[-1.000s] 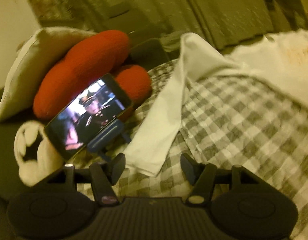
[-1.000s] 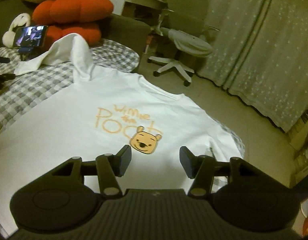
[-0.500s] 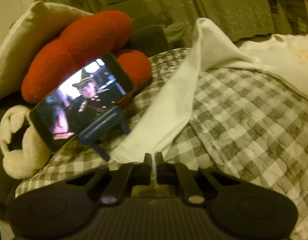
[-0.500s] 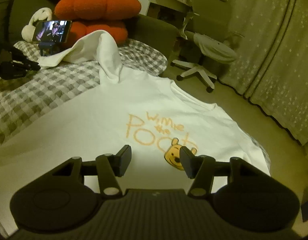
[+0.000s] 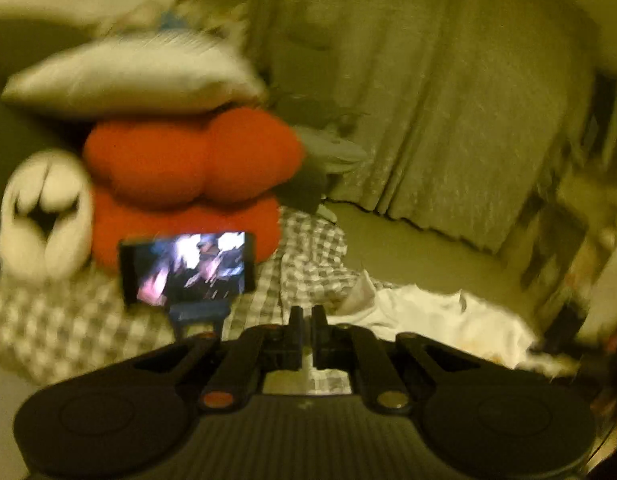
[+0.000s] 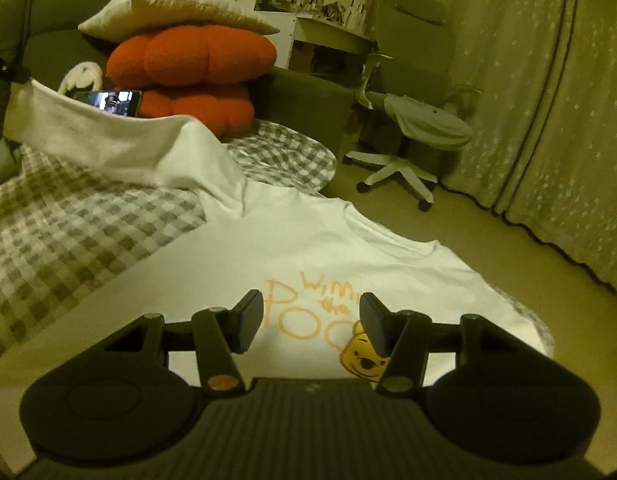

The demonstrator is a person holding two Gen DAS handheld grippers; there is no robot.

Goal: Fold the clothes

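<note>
Left gripper [image 5: 307, 316]: jaws closed to a narrow slit. The left wrist view is blurred, but the right wrist view shows this gripper up at far left with the end of the sleeve [image 6: 100, 132] pinched in it, raised off the bed.

Ahead and left of the left jaws:
- white plush toy [image 5: 40, 216], far left
- two red cushions [image 5: 188, 168] stacked, with a pale pillow [image 5: 128, 76] lying on top
- phone [image 5: 188, 268], screen lit, standing on a blue stand [image 5: 196, 314] just left of the jaws

Ahead of the jaws: checked blanket [image 5: 308, 256], rumpled.
Right of the jaws: white shirt [image 5: 448, 320], bunched. Beyond it, curtain [image 5: 468, 100].

Right gripper [image 6: 311, 308]: jaws wide apart, holding nothing, hovering above the shirt's chest.

- Left of the right jaws: the checked blanket, with the sleeve stretched taut across it from the shoulder up to the left gripper.
- Under and between the jaws: the shirt body, spread flat and front up on the bed. Its orange lettering [image 6: 304, 308] shows in the gap; a yellow bear face [image 6: 358, 360] sits beside the right jaw.
- Ahead and right of the jaws: office chair [image 6: 408, 136] on the floor, the curtain behind it.
</note>
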